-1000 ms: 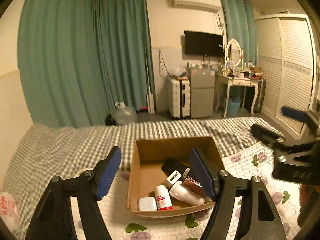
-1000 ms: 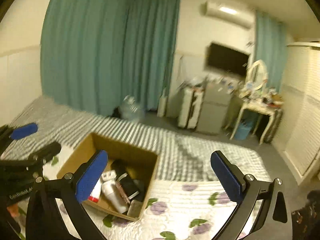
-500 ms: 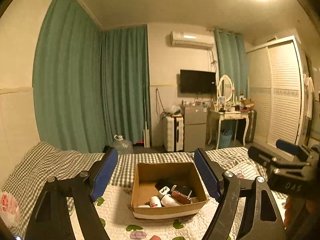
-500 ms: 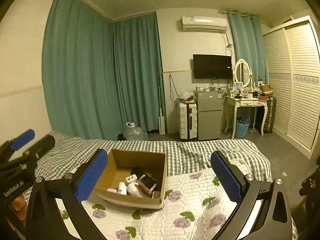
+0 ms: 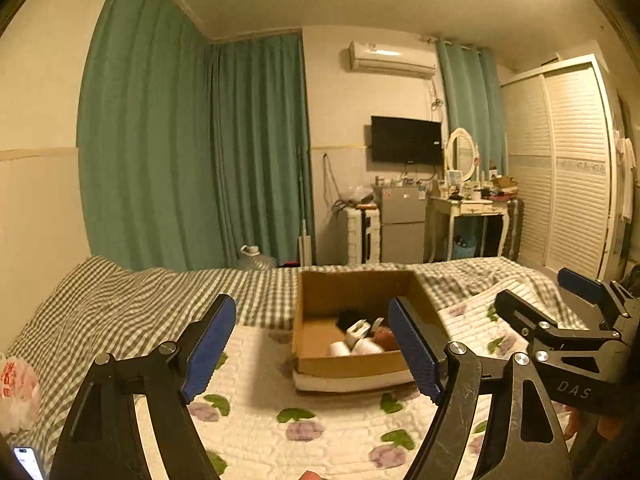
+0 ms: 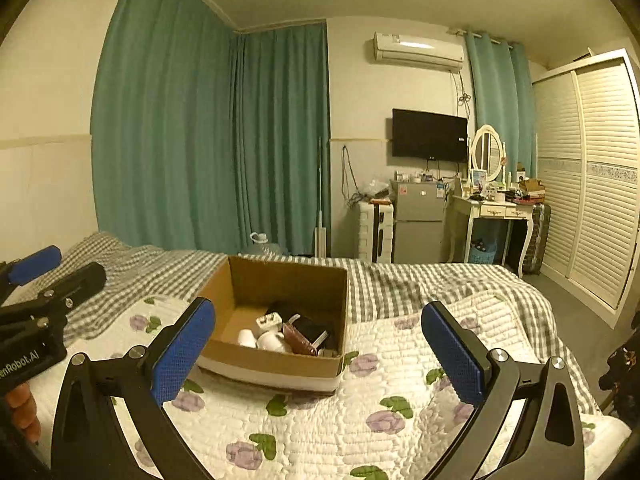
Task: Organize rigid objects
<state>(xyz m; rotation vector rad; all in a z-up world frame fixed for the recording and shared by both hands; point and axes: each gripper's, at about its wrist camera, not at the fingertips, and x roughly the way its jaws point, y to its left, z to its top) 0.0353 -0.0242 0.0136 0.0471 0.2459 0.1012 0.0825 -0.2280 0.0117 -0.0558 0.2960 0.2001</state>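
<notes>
Here, left gripper [image 5: 314, 346] held wide apart, blue pads [image 5: 208, 346] bare, nothing between them, jaws just opened a little further and now standing well open above the flowered quilt [image 5: 256, 408]. Right gripper [image 6: 326, 356] likewise spread wide, empty, blue pads [image 6: 450, 358] clear of everything, hovering over the same quilt. Both pointed slightly downward toward the cardboard box [image 6: 276, 364], neither touching it. Seen from the left wrist, the right gripper's black frame at the right edge of the picture; seen from the right wrist, the left gripper's frame at the left edge, with fingertips [image 6: 20, 408] of the holding hand below it. Box open at the top, resting on the quilt near the quilt's far edge, where the grey checked blanket [image 6: 400, 284] begins. Inside the box, toward its near wall: white round containers [image 6: 260, 338], a white plug-like piece [image 6: 269, 322], a brown flat item [image 6: 298, 340], and dark things behind, too small to tell apart. Farther out, beyond the foot edge of the bed: teal curtains [image 6: 208, 140], a water jug [image 6: 262, 246] on the floor, a white suitcase [image 6: 374, 232], a small grey fridge [image 6: 418, 222], a white dressing table [image 6: 492, 212] with oval mirror, a wall television [image 6: 429, 134], an air conditioner [image 6: 418, 52] above, and a white louvred wardrobe [image 6: 596, 184] at the right. At the left edge of the bed in the left wrist view, a crumpled plastic bag [image 5: 18, 392].
</notes>
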